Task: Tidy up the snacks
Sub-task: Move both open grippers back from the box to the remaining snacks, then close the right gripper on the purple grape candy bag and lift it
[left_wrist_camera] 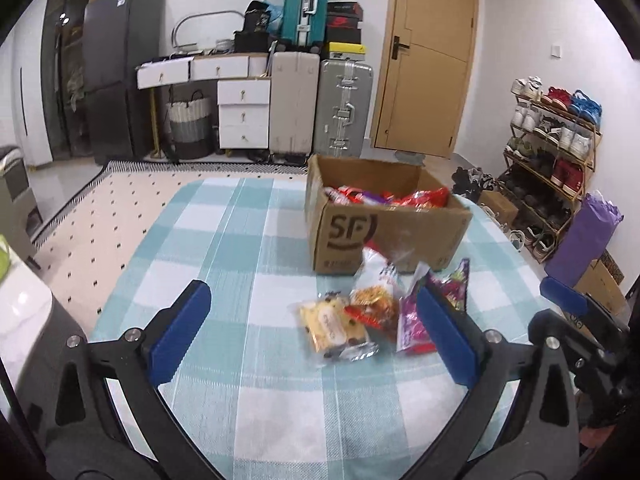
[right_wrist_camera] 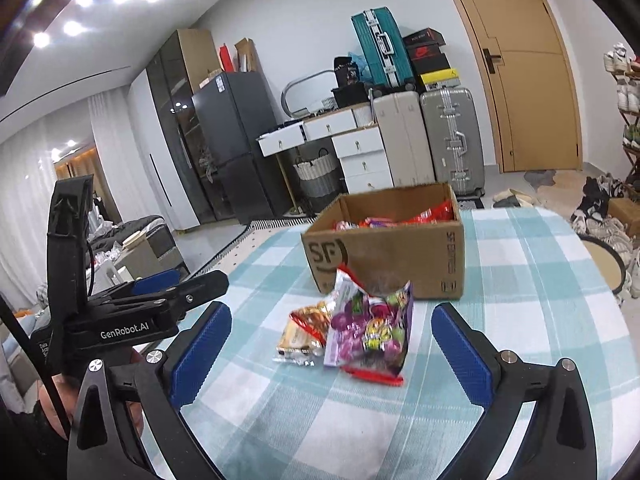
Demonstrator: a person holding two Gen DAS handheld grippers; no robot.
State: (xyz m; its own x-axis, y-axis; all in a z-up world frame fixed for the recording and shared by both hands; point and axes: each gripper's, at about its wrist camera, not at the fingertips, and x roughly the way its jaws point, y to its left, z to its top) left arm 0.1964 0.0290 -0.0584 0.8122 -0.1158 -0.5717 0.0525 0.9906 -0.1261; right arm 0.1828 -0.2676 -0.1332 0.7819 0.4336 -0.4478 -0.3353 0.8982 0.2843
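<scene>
An open cardboard box (left_wrist_camera: 384, 236) marked SF stands on the checked tablecloth (left_wrist_camera: 248, 248) and holds several snack packets (left_wrist_camera: 400, 197). In front of it lie a yellow cake packet (left_wrist_camera: 334, 326), an orange-red packet (left_wrist_camera: 374, 306), a white packet (left_wrist_camera: 378, 272) and a purple packet (left_wrist_camera: 416, 316). My left gripper (left_wrist_camera: 314, 330) is open just short of this pile, empty. In the right wrist view the box (right_wrist_camera: 386, 256), purple packet (right_wrist_camera: 370, 330) and orange packet (right_wrist_camera: 310, 320) lie ahead of my open, empty right gripper (right_wrist_camera: 332, 354). The left gripper (right_wrist_camera: 172, 300) shows at its left.
The table's right edge (left_wrist_camera: 532, 280) is close to the pile. Beyond the table stand white drawers (left_wrist_camera: 244, 114), suitcases (left_wrist_camera: 344, 108), a door (left_wrist_camera: 428, 56) and a shoe rack (left_wrist_camera: 552, 148). A round stool (right_wrist_camera: 608, 264) sits by the table's right side.
</scene>
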